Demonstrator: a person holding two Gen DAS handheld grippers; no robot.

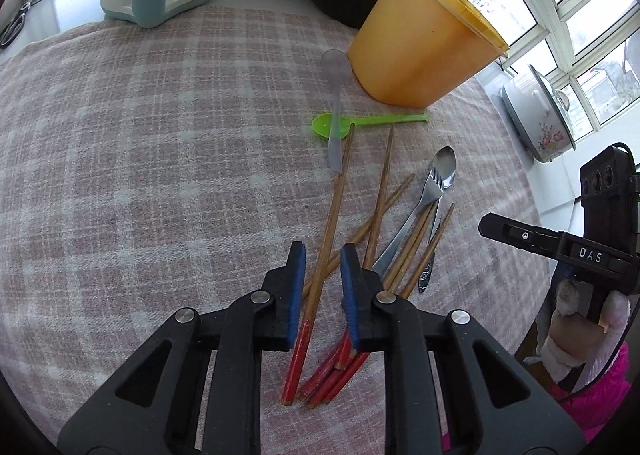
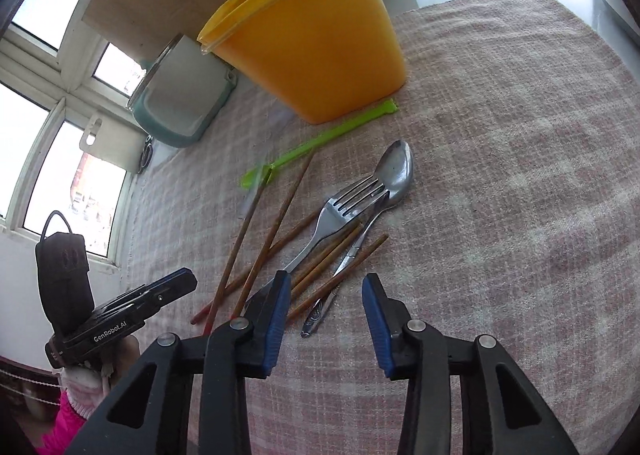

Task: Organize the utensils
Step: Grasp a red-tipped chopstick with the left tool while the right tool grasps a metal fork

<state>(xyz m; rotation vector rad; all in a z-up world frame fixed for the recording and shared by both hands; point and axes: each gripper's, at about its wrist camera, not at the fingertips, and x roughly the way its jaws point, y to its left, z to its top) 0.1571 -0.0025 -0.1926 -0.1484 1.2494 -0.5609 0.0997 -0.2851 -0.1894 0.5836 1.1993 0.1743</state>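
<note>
The left gripper hangs low over a heap of red-tipped chopsticks on the checked cloth that covers the desk. Its blue fingers stand a little apart on either side of one chopstick, without pressing it. The right gripper has its fingers spread wider over bare cloth, with the chopsticks, a metal fork and a metal spoon just ahead. A green spoon and a clear spoon lie crossed near the orange container, which stands upright beyond the heap.
</note>
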